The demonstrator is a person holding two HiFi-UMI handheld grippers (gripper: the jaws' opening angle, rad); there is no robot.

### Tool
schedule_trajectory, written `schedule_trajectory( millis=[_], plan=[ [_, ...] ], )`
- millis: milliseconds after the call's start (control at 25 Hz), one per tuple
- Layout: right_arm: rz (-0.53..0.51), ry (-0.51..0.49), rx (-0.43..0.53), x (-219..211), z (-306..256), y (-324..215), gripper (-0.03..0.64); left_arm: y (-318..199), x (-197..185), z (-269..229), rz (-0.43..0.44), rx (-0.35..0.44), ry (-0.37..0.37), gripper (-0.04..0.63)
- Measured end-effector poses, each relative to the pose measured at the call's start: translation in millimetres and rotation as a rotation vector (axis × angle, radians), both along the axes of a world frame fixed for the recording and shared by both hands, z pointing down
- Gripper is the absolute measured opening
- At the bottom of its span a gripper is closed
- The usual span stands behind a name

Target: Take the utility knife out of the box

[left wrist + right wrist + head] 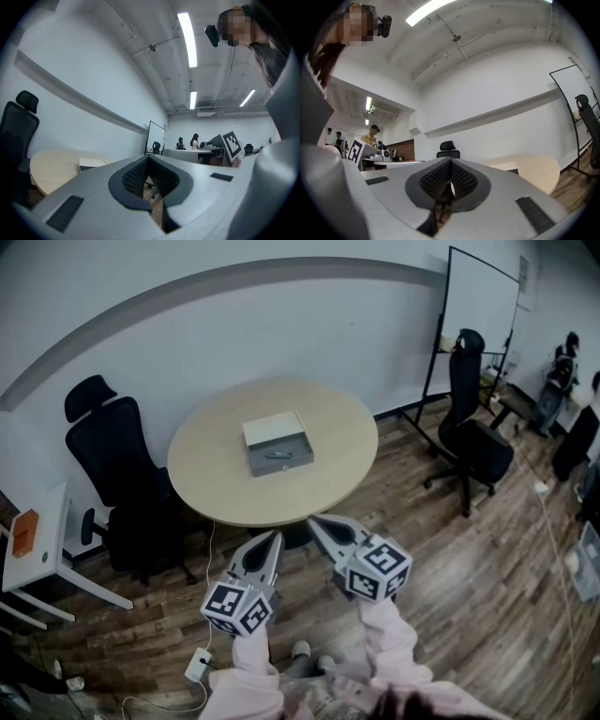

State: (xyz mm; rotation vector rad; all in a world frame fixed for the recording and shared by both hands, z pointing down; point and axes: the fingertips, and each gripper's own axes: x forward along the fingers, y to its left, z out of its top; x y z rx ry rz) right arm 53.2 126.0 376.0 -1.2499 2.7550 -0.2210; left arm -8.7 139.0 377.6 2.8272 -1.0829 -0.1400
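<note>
1. The small, flat grey metal box with a whitish top part (277,443) sits near the middle of the round, light wooden table (337,427).
2. It lies flat and is turned a little to one side.
3. A small dark thing (275,456) shows on its grey part. It is too small to tell if it is the utility knife.

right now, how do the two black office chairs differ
The left chair stands close beside the round table, next to a white desk; the right chair stands clear of it, by the whiteboard. The right chair's base shows plainly; the left chair's is mostly shadowed. Both are black and high-backed.
</note>
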Motion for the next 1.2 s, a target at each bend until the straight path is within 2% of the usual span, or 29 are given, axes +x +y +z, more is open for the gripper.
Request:
schedule_trajectory(
  millis=[560,1200],
  plan=[
    [-0.004,-0.024,-0.015,-7,8,-22,-0.005,-19,-10,2,-0.018,-0.015,0.001,0.002],
    [0.023,0.003,-0.045,-23,21,-108,-0.005,-112,-36,6,-0.008,-0.023,0.028,0.002]
  ],
)
